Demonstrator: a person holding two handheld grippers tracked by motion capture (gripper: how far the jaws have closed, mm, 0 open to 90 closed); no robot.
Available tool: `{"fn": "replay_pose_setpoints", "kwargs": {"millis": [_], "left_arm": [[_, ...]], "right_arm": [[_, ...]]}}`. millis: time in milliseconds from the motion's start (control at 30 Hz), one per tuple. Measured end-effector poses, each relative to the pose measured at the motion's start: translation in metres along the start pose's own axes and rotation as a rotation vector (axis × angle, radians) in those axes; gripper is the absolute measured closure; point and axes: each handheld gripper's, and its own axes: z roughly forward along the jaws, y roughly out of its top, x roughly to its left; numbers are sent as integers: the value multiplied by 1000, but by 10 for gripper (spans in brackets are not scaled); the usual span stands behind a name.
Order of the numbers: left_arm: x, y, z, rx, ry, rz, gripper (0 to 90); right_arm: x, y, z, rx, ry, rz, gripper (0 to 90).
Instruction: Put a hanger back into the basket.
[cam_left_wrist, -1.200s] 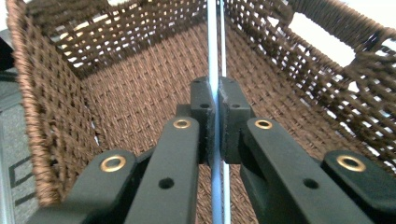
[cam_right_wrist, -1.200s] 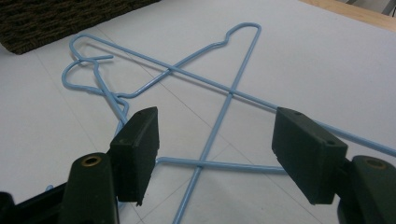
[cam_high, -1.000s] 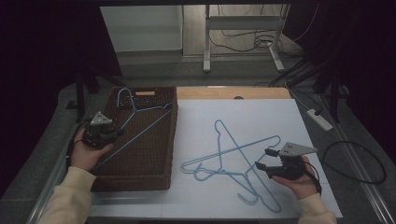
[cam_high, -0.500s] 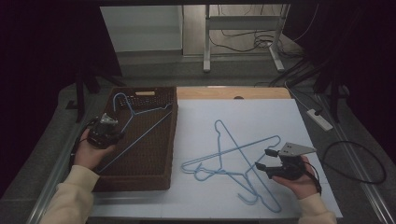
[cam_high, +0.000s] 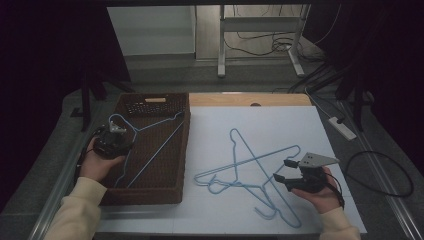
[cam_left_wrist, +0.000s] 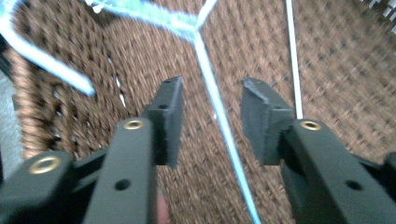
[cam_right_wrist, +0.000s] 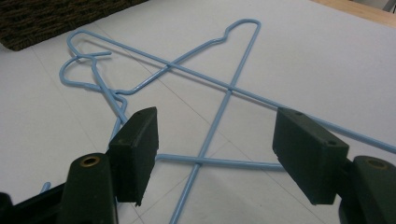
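- Left gripper (cam_left_wrist: 212, 112) over dark brown woven basket (cam_high: 170, 187), jaws just opening, spread; thin blue wire hanger (cam_left_wrist: 219, 121) lies on basket floor, running between them, untouched.
- Right gripper (cam_right_wrist: 215, 149) spread wide above crossed blue wire hangers (cam_right_wrist: 219, 109) on white table (cam_right_wrist: 327, 60).

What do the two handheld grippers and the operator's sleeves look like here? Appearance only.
Both are black. The left gripper has two flat-faced rectangular black pads on arms with brass-coloured rivets. The right gripper has the same blocky black pads and brass rivets; in the high view it carries a grey three-cornered plate and trails a thin black cable. Both sleeves are pale cream with ribbed cuffs.
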Motion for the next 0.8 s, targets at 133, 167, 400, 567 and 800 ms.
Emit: {"fn": "replay_pose_setpoints", "kwargs": {"millis": [133, 167, 400, 567, 800], "left_arm": [[-3, 1, -17, -77, -17, -5, 460], [-4, 1, -22, -102, -29, 1, 447], [-17, 2, -50, -235, -143, -2, 368], [-31, 0, -64, -284, -194, -2, 357], [-50, -4, -78, -348, -263, 11, 354]], "right_arm": [[0, 0, 0, 1, 1, 1, 320], [0, 0, 1, 0, 1, 2, 319], [-1, 1, 1, -2, 6, 9, 319], [-1, 1, 0, -13, 7, 13, 319], [0, 2, -3, -21, 1, 16, 319]]}}
